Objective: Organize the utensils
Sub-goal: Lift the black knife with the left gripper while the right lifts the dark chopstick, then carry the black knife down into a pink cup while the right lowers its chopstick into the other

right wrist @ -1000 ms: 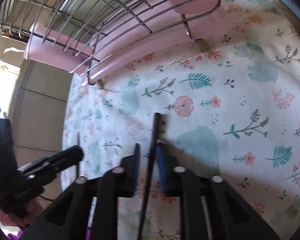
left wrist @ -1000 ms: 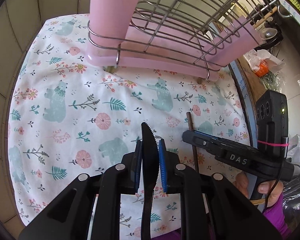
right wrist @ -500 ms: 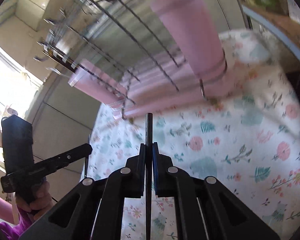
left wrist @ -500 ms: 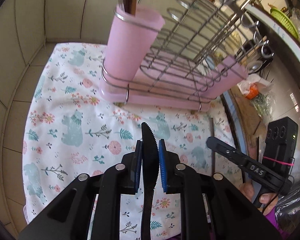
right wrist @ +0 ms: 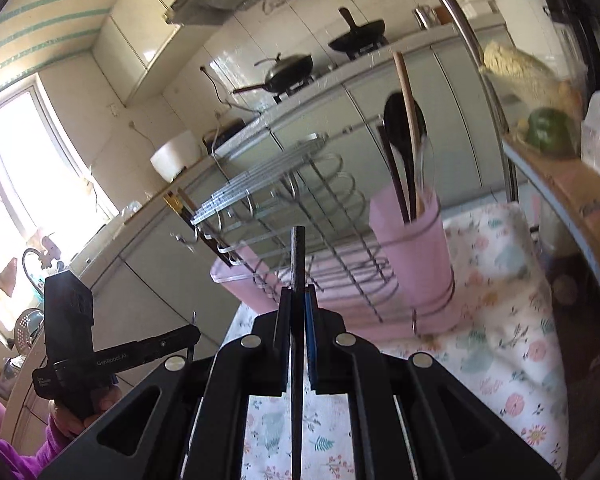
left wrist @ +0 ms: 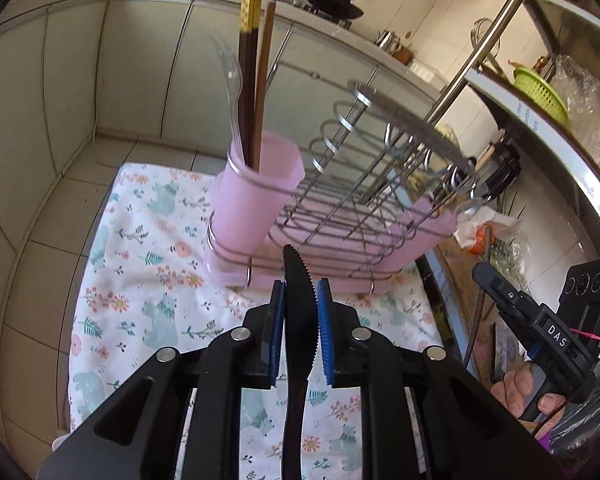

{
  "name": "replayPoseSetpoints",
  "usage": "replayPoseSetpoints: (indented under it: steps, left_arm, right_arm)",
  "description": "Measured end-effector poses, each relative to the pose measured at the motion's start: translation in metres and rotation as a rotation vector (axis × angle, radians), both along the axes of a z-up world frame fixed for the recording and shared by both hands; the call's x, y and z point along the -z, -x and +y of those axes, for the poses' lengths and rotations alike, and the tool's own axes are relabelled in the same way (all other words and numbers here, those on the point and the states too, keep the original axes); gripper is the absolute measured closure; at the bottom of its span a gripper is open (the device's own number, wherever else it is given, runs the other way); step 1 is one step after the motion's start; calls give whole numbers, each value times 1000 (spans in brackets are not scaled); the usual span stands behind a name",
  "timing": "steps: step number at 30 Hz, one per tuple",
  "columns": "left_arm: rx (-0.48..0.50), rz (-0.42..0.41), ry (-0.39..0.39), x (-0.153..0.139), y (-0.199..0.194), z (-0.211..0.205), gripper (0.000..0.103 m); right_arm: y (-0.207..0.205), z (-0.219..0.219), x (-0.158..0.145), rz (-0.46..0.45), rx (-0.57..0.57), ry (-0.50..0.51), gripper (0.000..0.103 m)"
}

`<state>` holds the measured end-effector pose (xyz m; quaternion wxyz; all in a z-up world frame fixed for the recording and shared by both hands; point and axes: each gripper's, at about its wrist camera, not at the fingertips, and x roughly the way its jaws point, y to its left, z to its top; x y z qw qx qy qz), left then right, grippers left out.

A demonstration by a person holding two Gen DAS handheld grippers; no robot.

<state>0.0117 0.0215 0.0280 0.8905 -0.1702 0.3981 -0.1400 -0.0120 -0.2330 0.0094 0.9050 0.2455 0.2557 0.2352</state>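
Note:
My left gripper (left wrist: 300, 292) is shut on a black serrated plastic knife (left wrist: 298, 280), blade pointing forward, held above the floral cloth (left wrist: 140, 280). My right gripper (right wrist: 299, 300) is shut on a thin dark chopstick (right wrist: 298, 256). It also shows at the right of the left wrist view (left wrist: 488, 276), where the chopstick (left wrist: 478, 312) hangs down. Ahead stands a wire dish rack (left wrist: 364, 200) on a pink tray. Its pink utensil cup (left wrist: 256, 196) holds chopsticks, a clear fork and, in the right wrist view (right wrist: 416, 240), a black spoon (right wrist: 400, 128).
A metal shelf pole (left wrist: 488, 36) and a counter edge with a green basket (left wrist: 540, 92) run along the right. Cabinets and a stove with pans (right wrist: 288, 68) stand behind. Tiled floor (left wrist: 40, 240) lies left of the cloth.
Both grippers have risen and tilted up from the cloth, each carrying its utensil. The right gripper closed on the chopstick. The rack and cup now show from higher up.

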Motion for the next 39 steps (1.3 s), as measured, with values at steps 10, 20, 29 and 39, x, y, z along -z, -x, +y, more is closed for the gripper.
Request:
replayPoseSetpoints:
  steps: [10,20,29,39]
  left_arm:
    - [-39,-118,19,-33,2,9,88]
    - [-88,-284,27,-71,-1,12,88]
    - [-152,-429,70,-94,-9,16,88]
    - [-206,-505,75,-94,-24,25,88]
  right_arm:
    - [6,-3,-38,-151,84,39,97]
    - [16,-32,-72,-349,261,3,97]
    - [0,-35,-90,-542,395,90,97]
    - [-62,-11,-68,-587,416,202,97]
